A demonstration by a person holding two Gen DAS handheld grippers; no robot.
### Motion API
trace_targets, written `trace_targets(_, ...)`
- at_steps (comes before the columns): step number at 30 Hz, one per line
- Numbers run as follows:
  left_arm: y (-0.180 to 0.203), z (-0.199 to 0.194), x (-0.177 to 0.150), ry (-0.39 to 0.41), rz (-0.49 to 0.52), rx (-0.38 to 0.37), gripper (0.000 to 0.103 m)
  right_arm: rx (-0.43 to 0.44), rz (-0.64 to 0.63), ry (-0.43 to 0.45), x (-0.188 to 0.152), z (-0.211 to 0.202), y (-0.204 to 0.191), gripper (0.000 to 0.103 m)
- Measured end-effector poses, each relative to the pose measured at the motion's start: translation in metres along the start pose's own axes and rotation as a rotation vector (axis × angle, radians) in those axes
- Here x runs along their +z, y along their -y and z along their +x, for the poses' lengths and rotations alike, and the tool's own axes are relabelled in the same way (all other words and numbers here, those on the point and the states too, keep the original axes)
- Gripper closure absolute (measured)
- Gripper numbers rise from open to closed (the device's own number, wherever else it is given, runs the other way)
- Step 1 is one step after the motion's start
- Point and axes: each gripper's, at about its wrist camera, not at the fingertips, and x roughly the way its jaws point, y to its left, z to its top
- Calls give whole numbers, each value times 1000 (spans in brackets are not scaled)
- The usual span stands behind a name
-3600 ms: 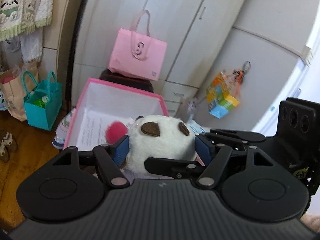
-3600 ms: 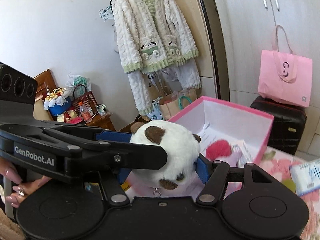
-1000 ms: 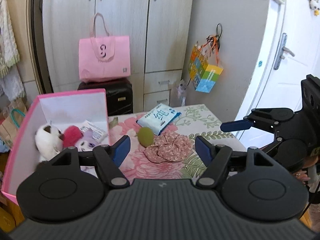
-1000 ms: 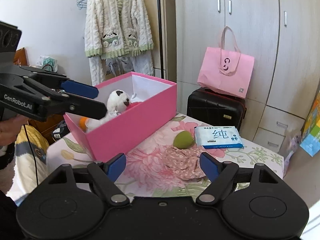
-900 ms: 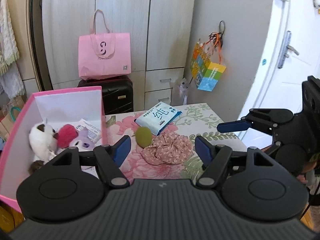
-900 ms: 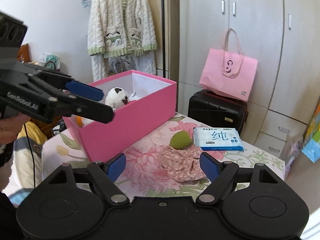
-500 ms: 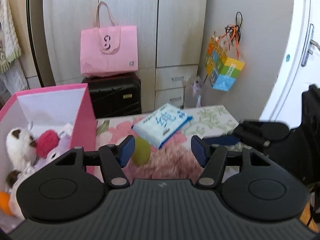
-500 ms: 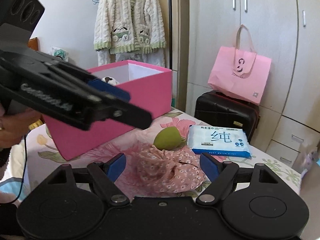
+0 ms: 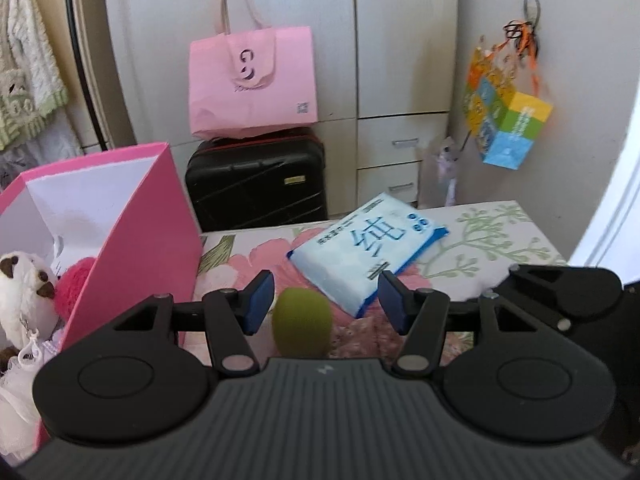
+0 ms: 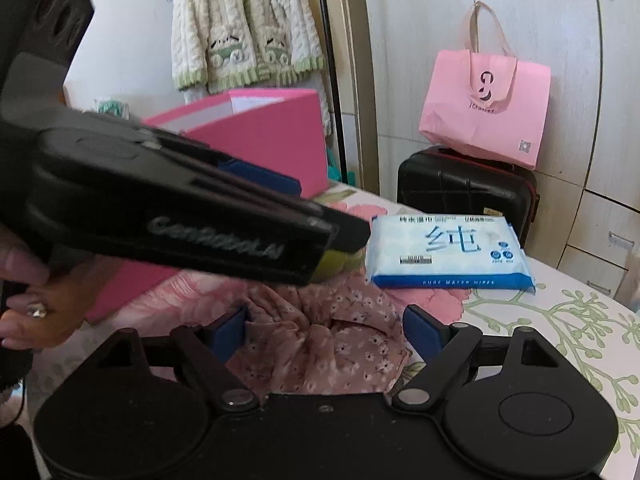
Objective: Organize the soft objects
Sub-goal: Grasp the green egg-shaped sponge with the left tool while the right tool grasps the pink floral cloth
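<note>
Plush panda (image 9: pixel 24 280) now sits inside the pink box (image 9: pixel 140 232), off to the left of the left claw (image 9: pixel 322 300), beside a red pompom (image 9: pixel 74 284); a few seconds back both claws were squeezing that toy over the box. So that item looks done, and attention has swung to what lies loose on the flowered tabletop (image 9: pixel 500 232).

From a second ago the left claw has dropped low and moved in on the green sponge egg (image 9: pixel 302 326). Its blue pads (image 9: pixel 260 300) stand apart, one on each side of the egg, with a gap showing on both sides, so nothing is gripped yet. The pack of wipes (image 9: pixel 368 248) lies just beyond the egg, slightly to the right.

The right claw (image 10: pixel 324 330) has come down too, its fingers spread wide over the floral scrunchie (image 10: pixel 320 336), which bunches up between and just ahead of them; whether the pads touch the fabric I cannot tell. In the right wrist view the left tool crosses in front and hides most of the egg.

My guess is that the egg goes next, then the scrunchie. The egg is squashy and rounded, so a pinch away from its middle could make it pop out sideways.
</note>
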Motion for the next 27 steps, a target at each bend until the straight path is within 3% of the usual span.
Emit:
trace_targets(9,-13,25,-13,-72,-50,7,48,-31,-43,-8,-7,5,-6,15)
trace_targets(13,-17,30,-16,-91,-79,0,64,-47,-59,-2,-8,4,-9,15)
trace_targets(15,-21,32,-17,-95,-101,-5,65,-50,-60,0,-8,3,-10,17)
trace_targets(16,-22,31,-18,-87,-115,-10,66,-46,-64,1,-8,2,-12,19)
trace_targets(23,-22,20,-20,-55,-124,-30,67,-16,-42,17,-16,-11,-27,73)
trace_targets(27,-24,9,-22,-47,-131,-38,67,-53,-12,30,-21,-19,-35,79)
